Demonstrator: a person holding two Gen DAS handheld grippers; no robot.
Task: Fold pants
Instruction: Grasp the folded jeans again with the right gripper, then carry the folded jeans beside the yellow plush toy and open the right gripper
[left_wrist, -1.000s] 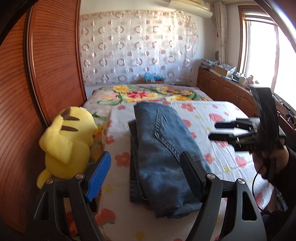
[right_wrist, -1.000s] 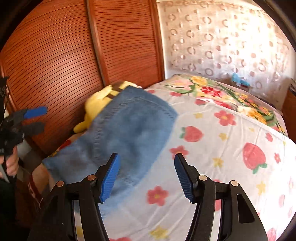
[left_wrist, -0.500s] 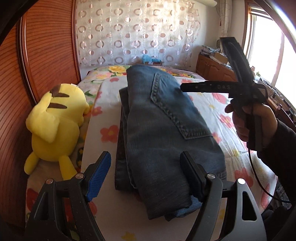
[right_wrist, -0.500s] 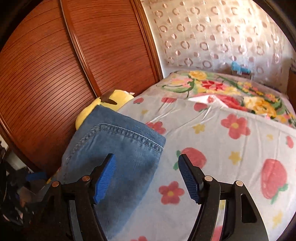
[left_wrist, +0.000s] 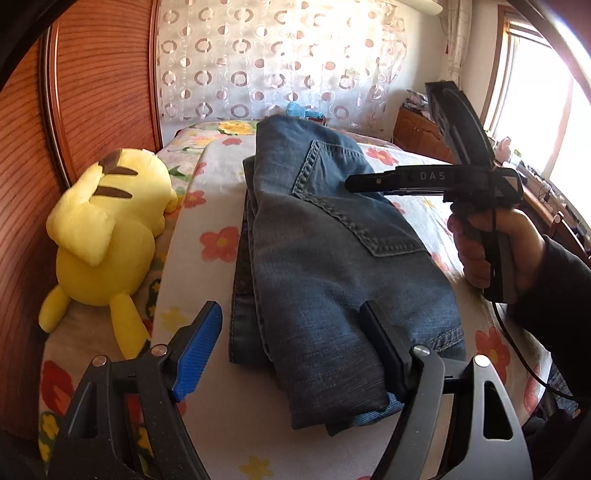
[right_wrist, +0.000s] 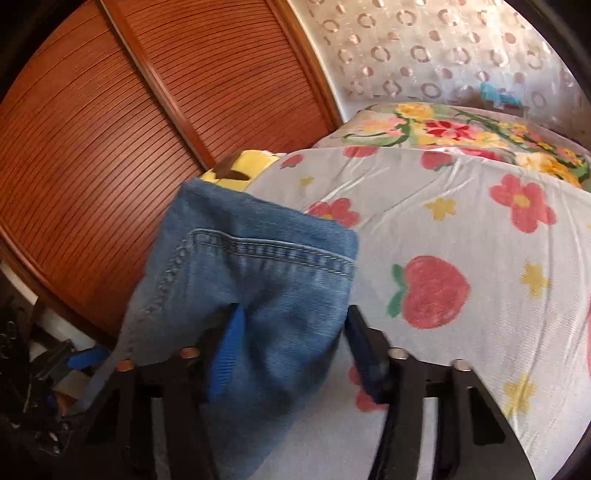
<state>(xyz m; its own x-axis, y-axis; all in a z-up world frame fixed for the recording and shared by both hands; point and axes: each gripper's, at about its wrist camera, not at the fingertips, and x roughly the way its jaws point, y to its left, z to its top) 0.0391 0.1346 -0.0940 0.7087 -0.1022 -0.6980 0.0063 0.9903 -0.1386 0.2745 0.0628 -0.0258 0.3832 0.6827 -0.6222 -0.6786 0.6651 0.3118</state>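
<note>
**Q:** Jaws first: how do they stand?

**A:** Wide apart on the left gripper (left_wrist: 290, 349), low in the left wrist view. Its blue pad (left_wrist: 195, 356) hangs over bare sheet, and its dark right finger (left_wrist: 384, 350) lies against the near end of the folded jeans (left_wrist: 325, 258), so only part of the denim sits between them and nothing is clamped. The right gripper (right_wrist: 291, 343) is closing, with denim bunched between its blue pads (right_wrist: 229, 354) at the bottom centre of its own view. That view is blurred, so I cannot tell whether the pads already press on the cloth.

**Q:** Where do the jeans lie?

**A:** In the left view they fill the centre of the frame as a folded stack, running from the near jaws towards the upper middle, back pocket (left_wrist: 354, 206) facing up. A darker layer shows along the stack's left edge. In the right view they spread from lower centre towards the left.

**Q:** And around them?

**A:** They rest on a pale sheet (left_wrist: 207, 417) printed with flowers and strawberries. A yellow plush toy (left_wrist: 103, 236) lies at the left, near the jeans but apart from them, against a brown slatted wooden panel (left_wrist: 92, 85). At the right of the left view, a hand (left_wrist: 491, 251) grips the right gripper's handle, its finger reaching over the pocket. A patterned curtain (left_wrist: 280, 62) hangs across the top.
</note>
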